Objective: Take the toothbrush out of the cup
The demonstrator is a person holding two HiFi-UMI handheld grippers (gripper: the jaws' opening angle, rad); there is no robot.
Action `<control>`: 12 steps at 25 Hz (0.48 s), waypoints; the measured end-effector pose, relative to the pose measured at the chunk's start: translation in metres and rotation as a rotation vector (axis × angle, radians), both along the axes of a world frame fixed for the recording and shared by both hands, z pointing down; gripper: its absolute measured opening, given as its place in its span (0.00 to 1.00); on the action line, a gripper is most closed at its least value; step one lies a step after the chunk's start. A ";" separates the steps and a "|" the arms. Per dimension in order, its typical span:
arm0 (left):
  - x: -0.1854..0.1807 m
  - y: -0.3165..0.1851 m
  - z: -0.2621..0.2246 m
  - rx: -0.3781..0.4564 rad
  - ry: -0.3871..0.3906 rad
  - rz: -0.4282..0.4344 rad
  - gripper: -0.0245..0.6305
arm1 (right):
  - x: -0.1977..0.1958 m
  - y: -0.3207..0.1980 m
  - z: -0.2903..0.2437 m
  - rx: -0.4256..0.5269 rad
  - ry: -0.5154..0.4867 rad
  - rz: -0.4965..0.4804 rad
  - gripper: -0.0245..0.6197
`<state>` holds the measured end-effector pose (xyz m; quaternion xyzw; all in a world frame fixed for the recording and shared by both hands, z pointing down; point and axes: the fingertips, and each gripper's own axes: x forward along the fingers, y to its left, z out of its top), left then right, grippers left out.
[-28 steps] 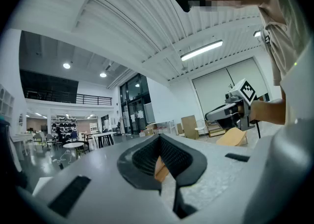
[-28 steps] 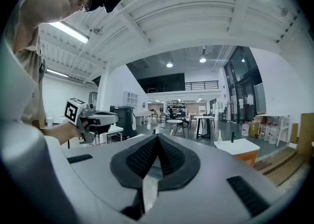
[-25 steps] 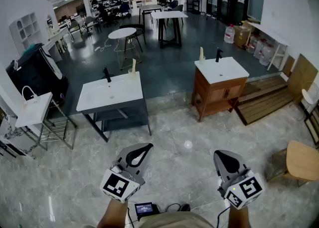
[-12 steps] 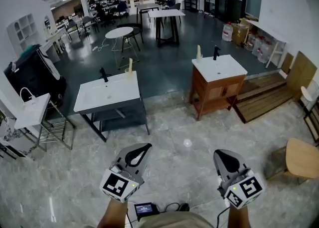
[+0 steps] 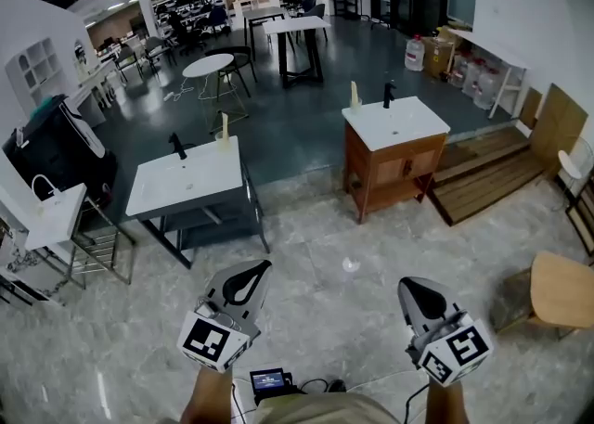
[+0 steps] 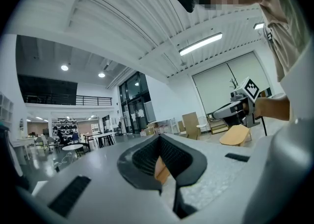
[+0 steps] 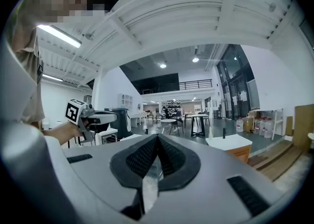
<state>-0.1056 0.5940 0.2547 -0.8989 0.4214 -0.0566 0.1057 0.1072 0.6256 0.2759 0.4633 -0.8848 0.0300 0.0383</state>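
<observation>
Cannot tell toothbrush from cup at this range. Shows only as a slim pale upright point(image 5: 224, 126) at the back edge of the grey washstand point(image 5: 186, 181), just beside a black tap point(image 5: 176, 145). Repeats on the wooden washstand point(image 5: 394, 130) as a second pale upright point(image 5: 354, 96), just left of another black tap point(image 5: 389, 93). Too small in the head view to read shape or contents of either, and in the right gripper view only a faint pale sliver above the wooden washstand's white top.

Stand well apart from the left hand-held gripper point(image 5: 263, 267) and the right hand-held gripper point(image 5: 406, 284), across a stretch of pale tiled floor point(image 5: 343, 227). Lie roughly ahead of each: grey washstand beyond the left one, wooden washstand beyond and somewhat left of the right one.

Closed, both of them, ridged pads meeting at the tips, gripping nothing. Held level and side by side, near the bottom edge of the head view, forearms cut off there.

Cut by the frame edges too: a white basin point(image 5: 51, 213) at far left and a wooden chair point(image 5: 561, 288) at far right.
</observation>
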 end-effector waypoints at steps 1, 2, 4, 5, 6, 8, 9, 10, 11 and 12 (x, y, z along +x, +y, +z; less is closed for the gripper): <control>0.006 -0.002 -0.002 0.008 -0.001 -0.005 0.05 | 0.009 -0.003 0.002 -0.001 -0.002 0.003 0.04; 0.011 -0.004 -0.001 0.007 -0.008 -0.009 0.05 | 0.016 -0.006 0.004 -0.004 -0.004 0.005 0.04; 0.017 -0.009 0.002 -0.006 -0.022 -0.014 0.05 | 0.024 -0.011 0.008 -0.015 -0.010 0.007 0.04; 0.019 -0.011 0.004 -0.013 -0.027 -0.015 0.05 | 0.027 -0.013 0.009 -0.020 -0.014 0.005 0.04; 0.022 -0.014 0.006 -0.017 -0.029 -0.016 0.05 | 0.030 -0.016 0.010 -0.022 -0.016 0.003 0.04; 0.028 -0.024 0.009 -0.022 -0.033 -0.021 0.05 | 0.038 -0.024 0.011 -0.022 -0.019 0.005 0.04; 0.031 -0.031 0.011 -0.024 -0.033 -0.020 0.05 | 0.044 -0.030 0.012 -0.022 -0.020 0.010 0.04; 0.036 -0.039 0.012 -0.026 -0.032 -0.017 0.05 | 0.049 -0.037 0.012 -0.023 -0.021 0.017 0.04; 0.041 -0.047 0.014 -0.030 -0.033 -0.011 0.05 | 0.054 -0.044 0.014 -0.025 -0.021 0.024 0.04; 0.046 -0.055 0.016 -0.034 -0.034 -0.002 0.05 | 0.058 -0.051 0.015 -0.028 -0.021 0.031 0.04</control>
